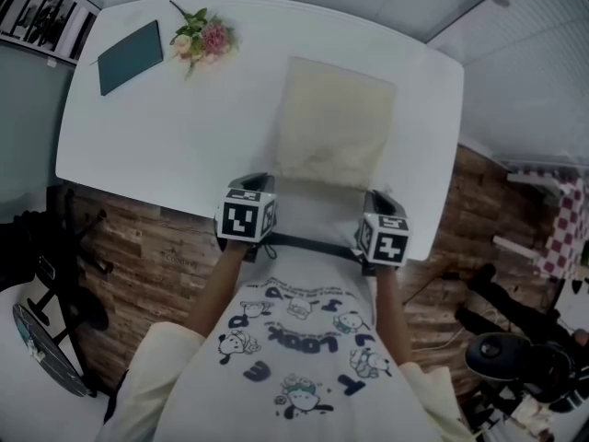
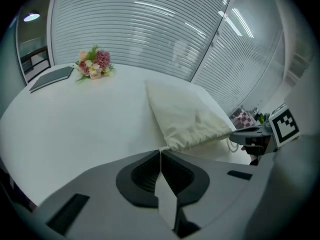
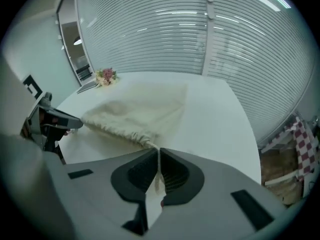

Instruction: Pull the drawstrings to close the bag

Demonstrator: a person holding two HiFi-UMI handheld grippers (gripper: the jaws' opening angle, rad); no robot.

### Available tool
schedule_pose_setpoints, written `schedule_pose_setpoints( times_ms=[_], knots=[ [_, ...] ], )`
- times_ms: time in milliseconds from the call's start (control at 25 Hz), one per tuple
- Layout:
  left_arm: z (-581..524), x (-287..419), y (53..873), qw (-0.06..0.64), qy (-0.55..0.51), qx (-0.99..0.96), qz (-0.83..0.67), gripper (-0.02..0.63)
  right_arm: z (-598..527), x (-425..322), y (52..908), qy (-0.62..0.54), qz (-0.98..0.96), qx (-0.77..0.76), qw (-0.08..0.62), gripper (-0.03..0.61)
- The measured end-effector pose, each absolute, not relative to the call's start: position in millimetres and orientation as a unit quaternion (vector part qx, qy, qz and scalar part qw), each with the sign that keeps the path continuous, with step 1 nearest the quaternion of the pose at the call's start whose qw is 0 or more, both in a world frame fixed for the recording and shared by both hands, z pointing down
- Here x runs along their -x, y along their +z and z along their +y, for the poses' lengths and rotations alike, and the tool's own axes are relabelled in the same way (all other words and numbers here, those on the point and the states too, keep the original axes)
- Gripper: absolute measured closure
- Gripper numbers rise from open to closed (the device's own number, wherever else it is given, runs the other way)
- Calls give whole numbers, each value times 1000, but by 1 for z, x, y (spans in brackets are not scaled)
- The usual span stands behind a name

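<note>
Room: slatted blinds (image 3: 200, 29) behind a white table (image 1: 166, 136) with rounded corners, over a wood-look floor (image 1: 138, 247).
Bag: a cream cloth bag (image 1: 336, 122) lies flat on the table, right of middle, with its mouth at the near edge toward the person.
Mouth: puckered along its hem in both gripper views, so by my reading partly gathered and not yet drawn tight.
Left gripper: the left gripper (image 2: 160, 156) has its jaws pressed together at the mouth's left corner, pinching the drawstring (image 2: 164, 148) where it leaves the hem.
Right gripper: the right gripper (image 3: 158, 156) is clamped the same way on the cord at the right corner, and the cord runs down between its pads.
Handling: the bag looks light, limp and nearly empty. It will likely slide or lift instead of resisting a pull.
Cord: thin and soft, so it could slip through smooth pads. A hold close to the hem gives the best control.
Pull: outward and apart, level with the table, should cinch the mouth evenly.
Other things: flowers (image 1: 202, 37) and a dark notebook (image 1: 130, 56) sit at the far left corner, well apart from the bag.
</note>
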State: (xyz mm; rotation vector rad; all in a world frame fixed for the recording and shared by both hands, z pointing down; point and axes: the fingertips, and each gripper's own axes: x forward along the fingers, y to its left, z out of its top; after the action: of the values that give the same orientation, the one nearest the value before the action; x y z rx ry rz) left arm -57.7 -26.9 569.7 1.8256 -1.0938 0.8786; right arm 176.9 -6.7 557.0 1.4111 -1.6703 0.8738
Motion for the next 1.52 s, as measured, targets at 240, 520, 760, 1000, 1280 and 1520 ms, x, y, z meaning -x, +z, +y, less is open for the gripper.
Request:
schedule_pose_setpoints(
  times_ms=[240,520,760,1000,1280,1520],
  knots=[
    [-34,63,563,394,325,-711,-483,568,-16,-183,540,328,-622,-626,338,555],
    [-42,75,554,419,276,-695,-515,568,-18,-190,527,326,-618,-650,298,555],
    [-45,96,551,442,240,-668,-549,568,-15,-209,526,360,-598,-673,244,555],
    [-47,111,554,474,201,-639,-572,568,-13,-221,525,371,-589,-684,219,555],
    [-52,124,553,462,204,-626,-594,568,-11,-239,527,382,-576,-696,195,555],
    [-50,126,559,465,216,-631,-582,567,-5,-237,539,420,-588,-669,177,557]
  ],
)
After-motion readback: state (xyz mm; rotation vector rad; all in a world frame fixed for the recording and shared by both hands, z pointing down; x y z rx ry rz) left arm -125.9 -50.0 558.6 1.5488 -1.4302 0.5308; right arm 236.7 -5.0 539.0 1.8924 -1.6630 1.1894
